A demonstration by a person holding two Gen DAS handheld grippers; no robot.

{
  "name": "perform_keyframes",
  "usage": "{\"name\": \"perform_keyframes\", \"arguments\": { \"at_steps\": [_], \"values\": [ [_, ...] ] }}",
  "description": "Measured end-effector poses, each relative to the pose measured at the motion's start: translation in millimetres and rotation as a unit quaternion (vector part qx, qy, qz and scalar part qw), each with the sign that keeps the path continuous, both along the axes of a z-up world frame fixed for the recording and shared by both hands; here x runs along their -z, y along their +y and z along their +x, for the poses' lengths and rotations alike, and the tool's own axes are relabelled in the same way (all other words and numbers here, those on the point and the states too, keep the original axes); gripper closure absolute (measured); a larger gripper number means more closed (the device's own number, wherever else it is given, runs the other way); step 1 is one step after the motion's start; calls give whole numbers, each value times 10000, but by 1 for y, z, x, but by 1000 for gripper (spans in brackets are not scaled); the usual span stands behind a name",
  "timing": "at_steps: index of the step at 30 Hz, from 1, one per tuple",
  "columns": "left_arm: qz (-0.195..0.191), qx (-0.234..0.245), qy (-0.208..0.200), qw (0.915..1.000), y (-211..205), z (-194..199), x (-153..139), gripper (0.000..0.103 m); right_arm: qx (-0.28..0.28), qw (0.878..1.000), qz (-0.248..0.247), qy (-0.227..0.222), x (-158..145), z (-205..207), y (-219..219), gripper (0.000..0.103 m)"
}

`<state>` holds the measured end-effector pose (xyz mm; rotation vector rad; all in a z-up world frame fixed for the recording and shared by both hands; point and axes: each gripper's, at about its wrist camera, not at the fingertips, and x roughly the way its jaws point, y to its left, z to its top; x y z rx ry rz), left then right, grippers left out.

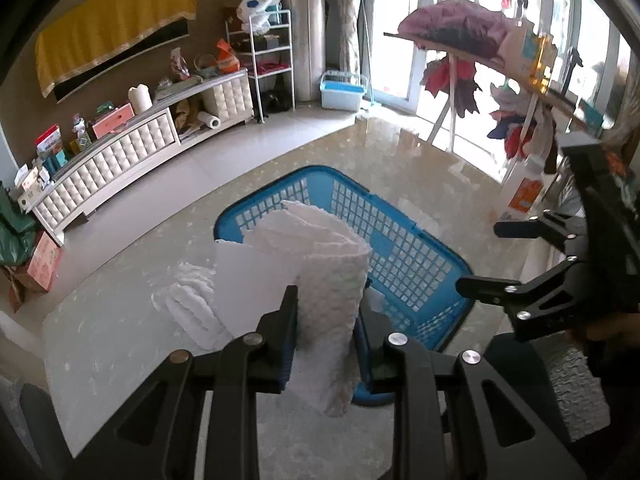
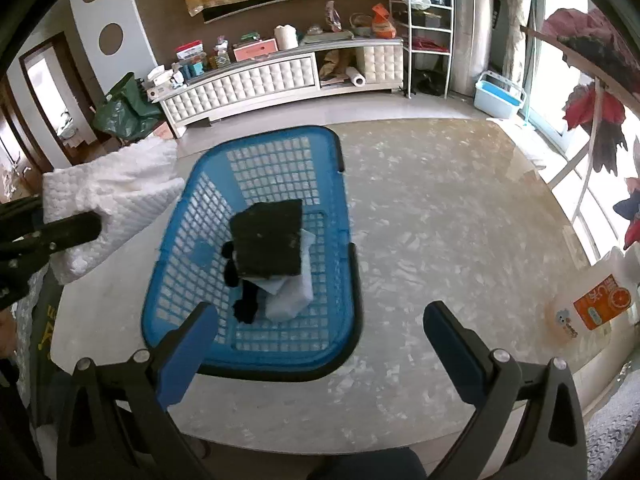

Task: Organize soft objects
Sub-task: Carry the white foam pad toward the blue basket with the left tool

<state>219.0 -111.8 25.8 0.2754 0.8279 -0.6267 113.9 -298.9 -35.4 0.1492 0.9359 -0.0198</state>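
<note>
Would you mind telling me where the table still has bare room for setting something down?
Bare marble table lies between the blue basket and the orange-labelled bottle. The basket's near half is crowded by a dark folded cloth; its far half is free.

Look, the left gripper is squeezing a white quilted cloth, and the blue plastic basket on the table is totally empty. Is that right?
Not quite. The blue plastic basket is not empty: the right wrist view shows a black folded cloth lying in it on top of a white folded cloth. The rest is right: the left gripper is shut on the white quilted cloth.
</note>
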Motion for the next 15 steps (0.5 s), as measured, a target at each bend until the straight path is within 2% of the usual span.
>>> {"name": "perform_keyframes", "arguments": {
  "at_steps": [11,15],
  "values": [
    [546,13,124,9984,-55,38,46,80,52,9996,192,189,21,15,-17,0],
    [571,137,137,9982,-68,46,58,80,47,9996,156,217,26,21,-20,0]
  ]
}}
